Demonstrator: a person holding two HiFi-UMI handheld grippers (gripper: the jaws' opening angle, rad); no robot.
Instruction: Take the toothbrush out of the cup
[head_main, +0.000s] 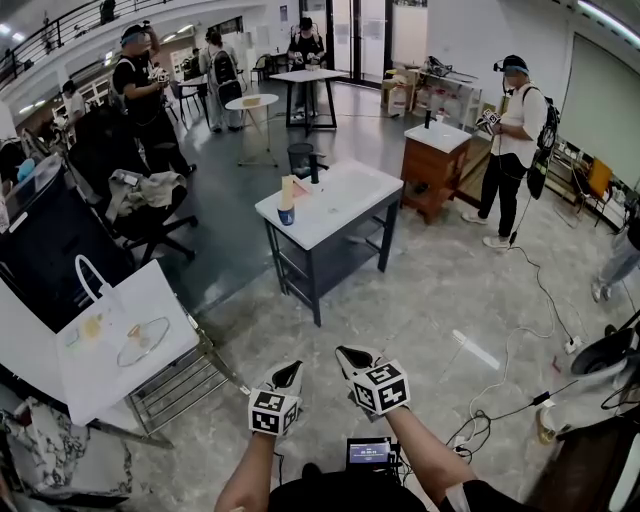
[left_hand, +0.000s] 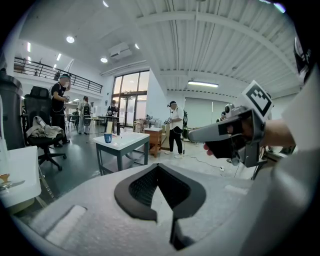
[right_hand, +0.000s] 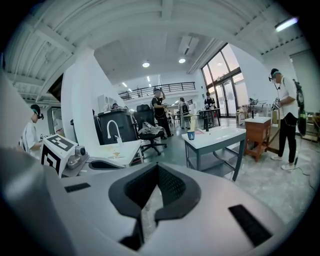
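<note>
A blue cup (head_main: 286, 214) stands on the left end of a white table (head_main: 345, 195) several steps ahead, and a pale toothbrush (head_main: 288, 190) stands upright in it. The cup (left_hand: 108, 137) and the toothbrush (left_hand: 109, 127) show small and far off in the left gripper view, as does the cup (right_hand: 191, 134) in the right gripper view. My left gripper (head_main: 291, 371) and right gripper (head_main: 349, 354) hang side by side over the floor, far short of the table. Both are shut and hold nothing, the left gripper (left_hand: 158, 167) and the right gripper (right_hand: 157, 167) alike.
A black bottle (head_main: 313, 168) stands at the table's far edge. A white counter with a faucet (head_main: 120, 340) is at the left, with an office chair (head_main: 150, 205) behind it. A wooden cabinet (head_main: 432, 160) stands beyond the table. People stand around, and cables (head_main: 520, 390) lie on the floor at the right.
</note>
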